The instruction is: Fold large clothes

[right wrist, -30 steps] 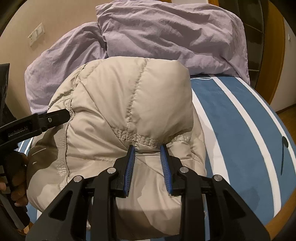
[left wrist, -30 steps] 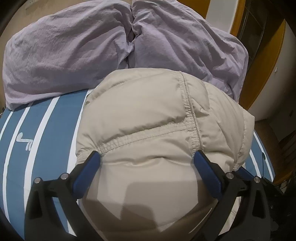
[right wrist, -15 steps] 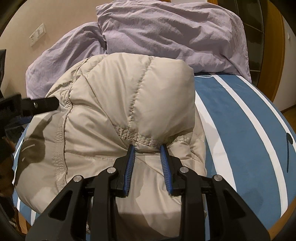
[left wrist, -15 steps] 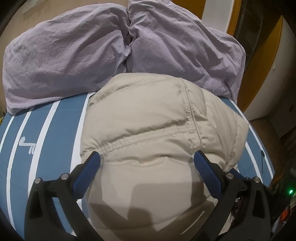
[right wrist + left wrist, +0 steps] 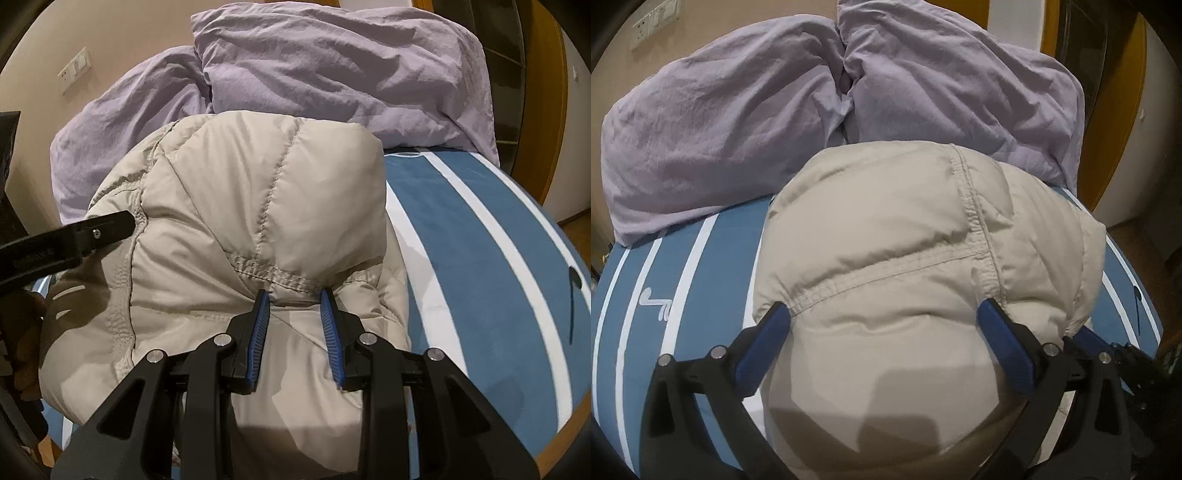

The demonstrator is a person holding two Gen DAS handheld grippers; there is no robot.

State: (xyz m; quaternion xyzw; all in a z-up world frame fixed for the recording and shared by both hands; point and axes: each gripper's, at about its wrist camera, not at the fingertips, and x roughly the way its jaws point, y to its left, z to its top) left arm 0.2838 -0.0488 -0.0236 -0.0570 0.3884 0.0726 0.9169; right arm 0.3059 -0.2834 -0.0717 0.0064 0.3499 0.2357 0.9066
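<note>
A beige puffer jacket (image 5: pixel 886 229) lies folded in a thick bundle on the blue and white striped bed cover (image 5: pixel 713 266); it also shows in the right wrist view (image 5: pixel 229 206). My left gripper (image 5: pixel 882 314) is wide open, its blue pads on either side of the bundle's near end, over a stitched seam. My right gripper (image 5: pixel 295 299) is shut on a stitched edge of the jacket, pinching the fabric between its blue pads. The left gripper's black finger (image 5: pixel 92 229) shows at the left of the right wrist view, against the jacket's side.
Two crumpled lilac pillows (image 5: pixel 738 122) (image 5: pixel 332 62) lie right behind the jacket against a beige wall. The striped bed cover (image 5: pixel 480 236) stretches out to the right. A wooden door frame (image 5: pixel 1108 122) stands at the right, with floor beyond the bed edge.
The left gripper stays wide open around the bundle and has pulled back a little. The right gripper keeps its pinch; the jacket has barely shifted.
</note>
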